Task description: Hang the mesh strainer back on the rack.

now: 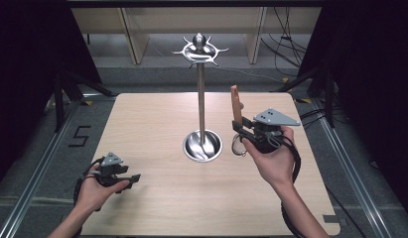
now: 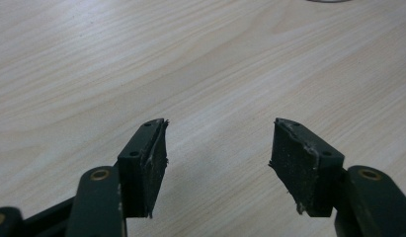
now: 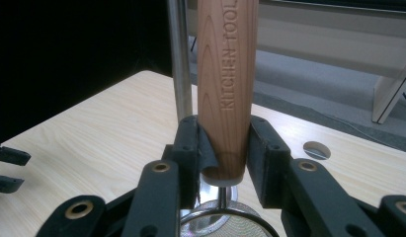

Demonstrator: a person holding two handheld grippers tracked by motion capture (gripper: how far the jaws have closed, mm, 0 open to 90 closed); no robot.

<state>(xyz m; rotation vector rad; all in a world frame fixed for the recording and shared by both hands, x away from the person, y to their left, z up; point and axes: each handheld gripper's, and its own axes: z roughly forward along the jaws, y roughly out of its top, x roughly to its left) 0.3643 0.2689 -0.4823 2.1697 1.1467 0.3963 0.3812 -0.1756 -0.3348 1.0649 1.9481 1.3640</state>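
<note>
From above, your right hand-held gripper [image 1: 239,130] clamps a wooden-handled strainer [image 1: 235,106] upright just right of the metal stand [image 1: 201,94] on the tabletop [image 1: 157,198]; in its own view, your left hand-held gripper [image 2: 218,158] gapes empty over bare wood; the right gripper view shows both jaws pinching the handle's base.

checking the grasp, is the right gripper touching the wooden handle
Touching. The right gripper view shows the right gripper with both jaws pressed against the sides of the wooden handle, no gap on either side.
</note>
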